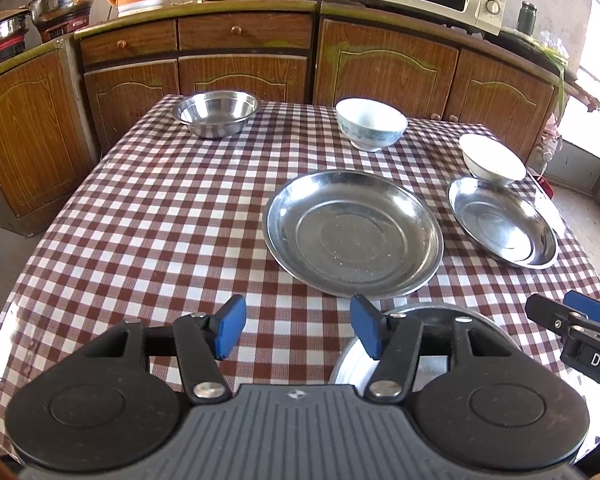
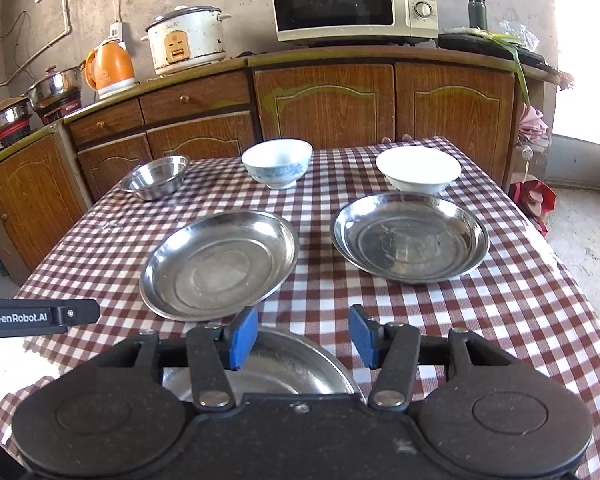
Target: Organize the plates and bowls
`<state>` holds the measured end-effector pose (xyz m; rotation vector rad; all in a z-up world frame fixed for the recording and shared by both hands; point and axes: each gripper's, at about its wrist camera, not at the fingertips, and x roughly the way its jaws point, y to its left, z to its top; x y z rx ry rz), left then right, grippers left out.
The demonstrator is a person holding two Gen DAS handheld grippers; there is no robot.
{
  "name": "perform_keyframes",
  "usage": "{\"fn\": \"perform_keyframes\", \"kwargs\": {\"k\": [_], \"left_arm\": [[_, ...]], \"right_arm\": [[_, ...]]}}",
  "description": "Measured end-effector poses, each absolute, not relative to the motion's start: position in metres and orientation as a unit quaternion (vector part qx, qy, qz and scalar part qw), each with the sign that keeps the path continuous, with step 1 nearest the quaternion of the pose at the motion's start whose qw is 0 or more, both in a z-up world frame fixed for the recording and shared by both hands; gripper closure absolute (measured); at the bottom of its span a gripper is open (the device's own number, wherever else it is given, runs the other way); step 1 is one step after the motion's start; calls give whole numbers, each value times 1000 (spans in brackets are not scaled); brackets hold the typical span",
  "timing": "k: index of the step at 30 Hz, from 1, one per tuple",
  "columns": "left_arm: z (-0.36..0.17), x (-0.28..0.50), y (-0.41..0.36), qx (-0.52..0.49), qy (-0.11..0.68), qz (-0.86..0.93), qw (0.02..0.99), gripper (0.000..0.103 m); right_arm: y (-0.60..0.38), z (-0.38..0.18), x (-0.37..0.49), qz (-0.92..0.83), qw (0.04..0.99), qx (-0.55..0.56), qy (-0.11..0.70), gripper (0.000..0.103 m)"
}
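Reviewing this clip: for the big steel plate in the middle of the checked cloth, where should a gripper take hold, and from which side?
Probably the near rim of the big steel plate, approached from the camera side. It lies flat and shallow, too wide to span, so only its thin upturned rim offers a pinch: one finger over, one under. The left gripper stands open before that edge. The far side is more crowded, with the patterned bowl behind it.
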<state>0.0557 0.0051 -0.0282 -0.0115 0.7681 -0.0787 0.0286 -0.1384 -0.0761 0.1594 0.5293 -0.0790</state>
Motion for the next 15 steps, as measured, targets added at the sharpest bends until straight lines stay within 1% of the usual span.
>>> {"fn": "perform_keyframes", "kwargs": {"k": [10, 15], "left_arm": [[-23, 61, 9, -8, 370, -35, 928, 40], [-23, 63, 11, -9, 370, -35, 928, 38]], "right_arm": [[-133, -71, 37, -30, 963, 75, 258, 39], [-132, -70, 40, -28, 963, 73, 257, 36]]}}
